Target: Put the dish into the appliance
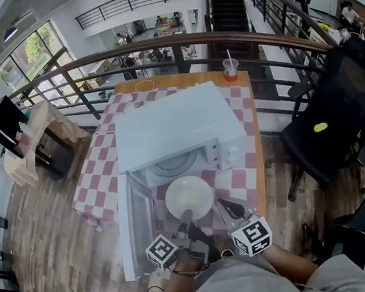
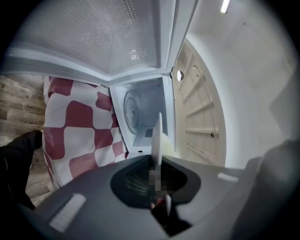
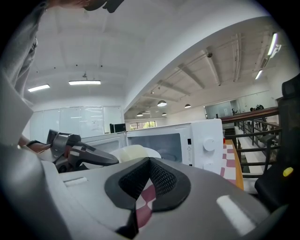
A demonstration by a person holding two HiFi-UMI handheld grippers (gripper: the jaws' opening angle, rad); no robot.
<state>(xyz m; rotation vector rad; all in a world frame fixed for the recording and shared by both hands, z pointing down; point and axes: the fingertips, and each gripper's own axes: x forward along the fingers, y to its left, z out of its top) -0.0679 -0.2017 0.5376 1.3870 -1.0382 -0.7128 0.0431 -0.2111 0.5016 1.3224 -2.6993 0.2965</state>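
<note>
Lying flat with its hollow side up, the white dish [image 1: 189, 198] is round, so no side of it is longer than another. It hangs just in front of the open mouth of the microwave [image 1: 174, 130], above the red and white cloth [image 1: 95, 177] on the desk [image 1: 182, 79]. The microwave door [image 1: 134, 225] stands swung open on the left.

The left tongs [image 1: 186, 214] pinch the dish by the rim nearest the person, so the dish sticks out ahead of them toward the microwave. In the left gripper view the dish [image 2: 158, 136] shows as a thin white edge between the jaws.

The right tongs [image 1: 226, 205] sit just beside the dish on its right. They are shut with nothing in them, and only a thin slit shows between the jaws.

Both tongs are held low in front of the person, side by side, pointing at the microwave.
</note>
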